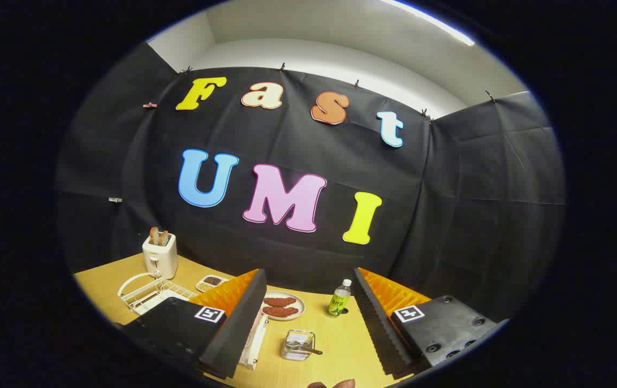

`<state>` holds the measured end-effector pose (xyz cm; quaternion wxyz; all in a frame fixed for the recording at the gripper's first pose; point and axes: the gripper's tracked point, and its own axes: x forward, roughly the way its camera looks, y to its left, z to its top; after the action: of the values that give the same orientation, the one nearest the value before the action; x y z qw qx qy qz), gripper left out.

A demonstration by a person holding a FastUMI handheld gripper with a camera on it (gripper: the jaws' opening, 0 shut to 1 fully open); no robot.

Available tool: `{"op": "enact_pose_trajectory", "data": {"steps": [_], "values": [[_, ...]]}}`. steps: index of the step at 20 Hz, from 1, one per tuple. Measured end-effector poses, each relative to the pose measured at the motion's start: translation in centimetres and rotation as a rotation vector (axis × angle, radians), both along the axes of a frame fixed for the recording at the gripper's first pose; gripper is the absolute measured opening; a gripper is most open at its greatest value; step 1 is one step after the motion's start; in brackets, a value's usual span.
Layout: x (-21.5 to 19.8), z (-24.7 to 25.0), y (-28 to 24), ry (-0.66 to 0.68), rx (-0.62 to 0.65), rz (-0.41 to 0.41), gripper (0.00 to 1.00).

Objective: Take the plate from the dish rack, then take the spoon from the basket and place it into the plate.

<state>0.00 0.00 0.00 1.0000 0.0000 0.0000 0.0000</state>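
Gripper held wide apart above the table

Table (pixel 340 337) items, left to right: one toaster (pixel 159 255) near the back-left corner, one white wire dish rack (pixel 146 293), one small tray (pixel 211 281), one plate (pixel 283 305) carrying two brown pieces, one wire basket (pixel 298 345) holding the spoon (pixel 308 350), one bottle (pixel 339 298). The gripper (pixel 308 302) hovers tilted, fingers released and grasping nothing; plate and basket lie between them.

Wide-open jaws over a partly crowded counter (pixel 340 345)

The gripper (pixel 308 318) has its jaws spread with nothing between them. Below the gap, the wire basket (pixel 298 345) sits at 6 o'clock, a plate of food (pixel 282 305) at 11, a bottle (pixel 339 298) at 1. Toaster (pixel 159 255) and dish rack (pixel 146 291) crowd 10 o'clock; bare counter lies around the basket.
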Motion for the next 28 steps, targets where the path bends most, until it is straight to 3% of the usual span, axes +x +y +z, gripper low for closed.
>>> {"op": "enact_pose_trajectory", "data": {"steps": [12, 21, 24, 28], "values": [[-0.3, -0.7, 1.0, 0.039, -0.001, 0.010, 0.98], [1.6, -1.2, 3.0, 0.039, 0.049, 0.077, 0.98], [3.9, -2.6, 5.6, 0.118, 0.071, 0.150, 0.98], [6.5, -8.1, 8.0, 0.377, 0.132, 0.201, 0.98]]}}
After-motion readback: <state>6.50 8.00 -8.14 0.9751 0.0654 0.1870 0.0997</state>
